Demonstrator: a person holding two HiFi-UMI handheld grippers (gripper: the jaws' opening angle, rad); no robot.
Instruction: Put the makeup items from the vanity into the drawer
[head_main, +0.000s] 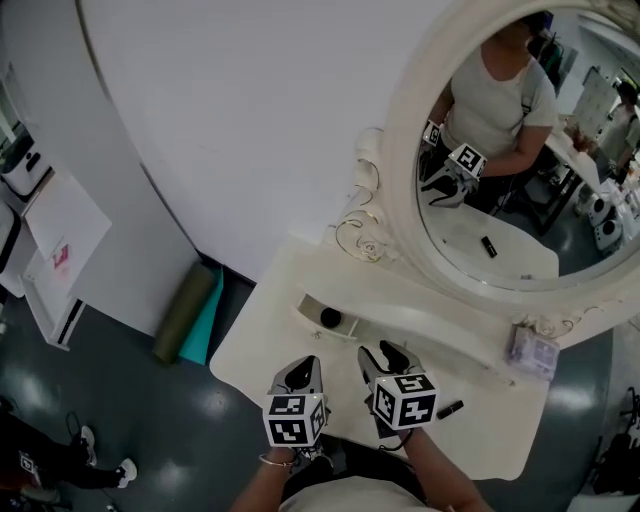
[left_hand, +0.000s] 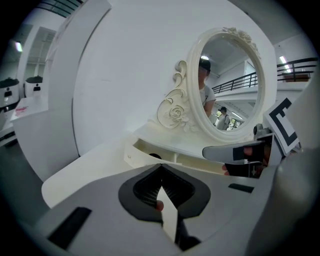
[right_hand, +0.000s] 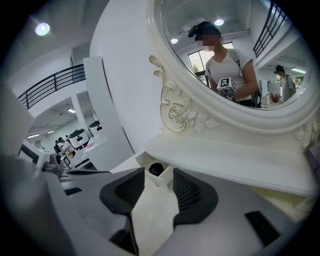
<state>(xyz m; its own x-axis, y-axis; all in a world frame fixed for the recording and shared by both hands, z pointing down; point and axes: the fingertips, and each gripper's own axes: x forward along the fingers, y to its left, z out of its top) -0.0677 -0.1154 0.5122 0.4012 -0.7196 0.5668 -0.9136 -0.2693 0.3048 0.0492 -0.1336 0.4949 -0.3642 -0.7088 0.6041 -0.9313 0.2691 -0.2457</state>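
Currently right gripper (right_hand: 159, 172) spread, empty; left gripper (left_hand: 161, 169) pressed together; black tube (head_main: 450, 408) lies on counter (head_main: 250, 350), well right of open drawer (head_main: 306, 306). Risk: right gripper clips it sideways, it rolls off counter.

The mirror (head_main: 400, 190) runs off the head view's top and right edges. Below its left side, the open drawer (head_main: 312, 306) holds a round dark item (head_main: 330, 318) too small to identify. The small dark stick (head_main: 450, 408) on the tabletop (head_main: 250, 350) below the mirror and the pale pack (head_main: 532, 350) at its base are equally unclear.
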